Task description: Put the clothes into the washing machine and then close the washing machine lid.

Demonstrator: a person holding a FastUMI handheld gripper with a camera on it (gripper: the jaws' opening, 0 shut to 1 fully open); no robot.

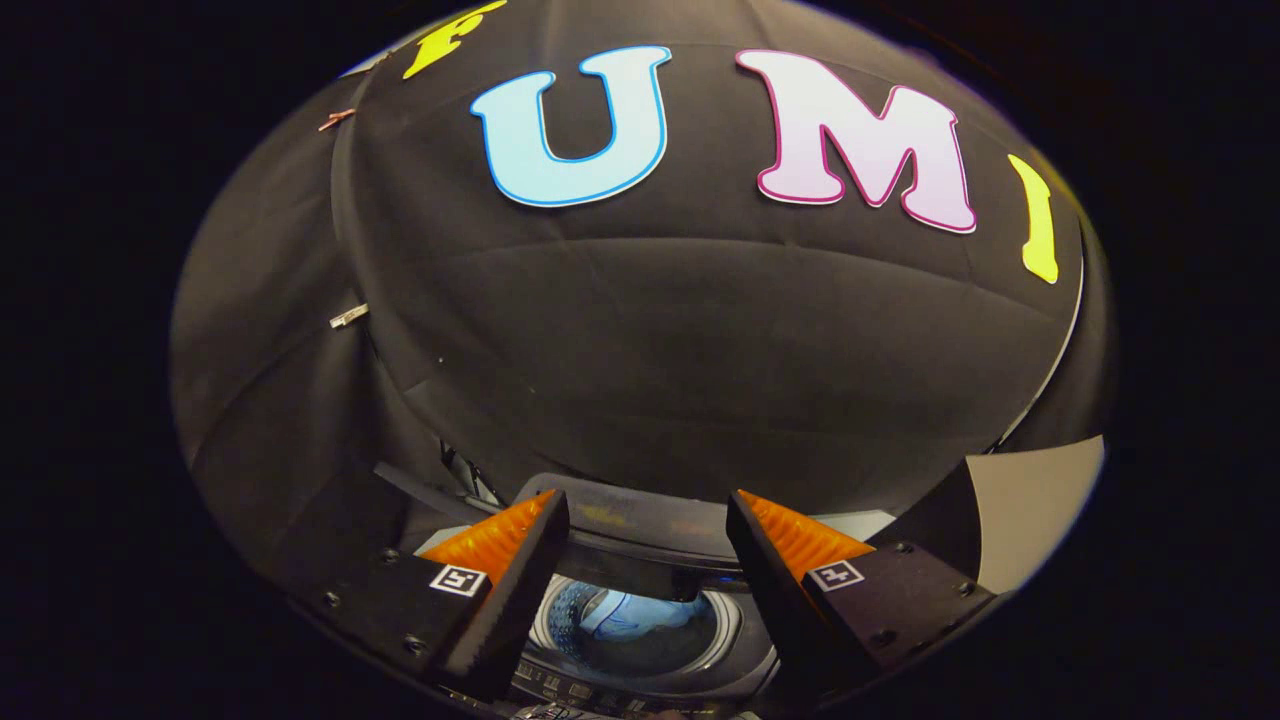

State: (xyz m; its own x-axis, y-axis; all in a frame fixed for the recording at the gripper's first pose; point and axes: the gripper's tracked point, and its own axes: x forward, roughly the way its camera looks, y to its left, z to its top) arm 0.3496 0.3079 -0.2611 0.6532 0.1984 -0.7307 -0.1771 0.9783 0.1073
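Observation:
My gripper (648,515) is open, its two fingers spread wide with nothing between them. Below and between the fingers sits the top-loading washing machine (640,690) with its round drum opening (632,618) uncovered. A pale blue garment (625,610) lies inside the drum. The dark lid (640,530) stands raised behind the opening, just beyond the fingertips. The machine's control panel (560,688) runs along its near edge, under my left finger.
The booth's black cloth wall (680,330) rises close behind the machine. A pale panel (1035,505) stands off to the right of my right finger. Black drapery hangs on the left side.

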